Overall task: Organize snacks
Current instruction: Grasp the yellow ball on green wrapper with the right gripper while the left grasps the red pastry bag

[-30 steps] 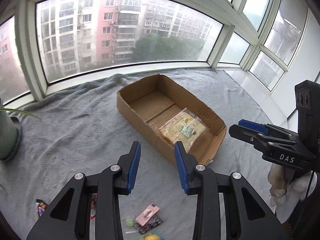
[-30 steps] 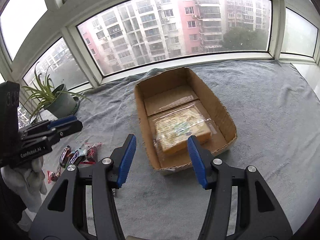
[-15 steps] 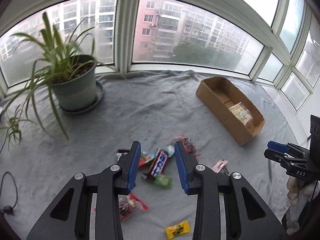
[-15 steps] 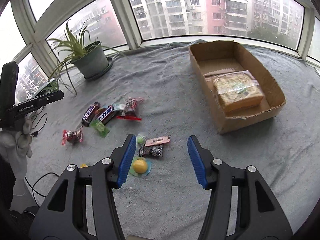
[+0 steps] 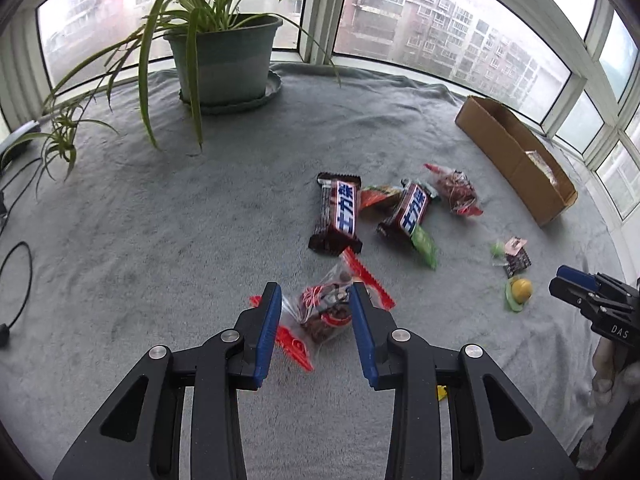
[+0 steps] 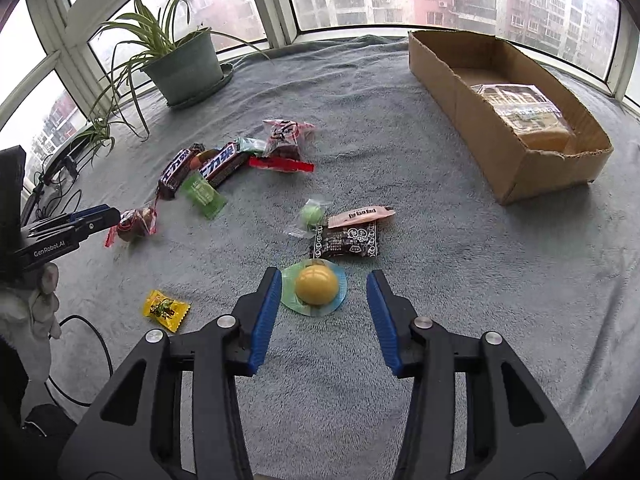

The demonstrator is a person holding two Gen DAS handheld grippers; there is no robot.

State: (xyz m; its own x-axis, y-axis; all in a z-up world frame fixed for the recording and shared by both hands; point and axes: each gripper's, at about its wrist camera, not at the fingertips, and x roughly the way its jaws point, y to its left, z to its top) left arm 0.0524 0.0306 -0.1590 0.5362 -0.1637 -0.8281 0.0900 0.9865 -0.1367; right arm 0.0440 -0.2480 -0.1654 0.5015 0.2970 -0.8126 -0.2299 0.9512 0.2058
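The left tool [image 5: 314,300] is spread, its blue pads flanking a clear packet of dark dried fruit with red crimped ends [image 5: 326,312] that lies on the grey blanket [image 5: 160,220]; whether the pads touch the packet cannot be told. Just beyond it lie two brown chocolate bars with blue and white lettering, one [image 5: 336,214] nearer the left and one [image 5: 408,210] to its right, with a small orange wrapper [image 5: 378,196] between them and a green sachet [image 5: 425,246] at the right bar's near end. A second red-ended fruit packet [image 5: 456,192] sits just right of those. The right tool [image 6: 320,290] is also spread and holds nothing, its pads either side of a yellow ball-shaped candy on a pale green wrapper disc [image 6: 316,286], apart from both pads. Just beyond that candy lie a black printed snack pack [image 6: 348,242], a pink-labelled pack [image 6: 362,215] touching its far edge, and a green round candy in clear wrap [image 6: 312,214]. A small yellow sachet [image 6: 165,309] lies alone to the left, towards the blanket's near edge. The open cardboard box [image 6: 480,120] stands towards the far right of the blanket, well apart from the loose snacks, with a clear-wrapped pack of biscuits [image 6: 520,108] inside it. A potted spider plant [image 6: 182,66] on a saucer stands at the far left edge by the window.
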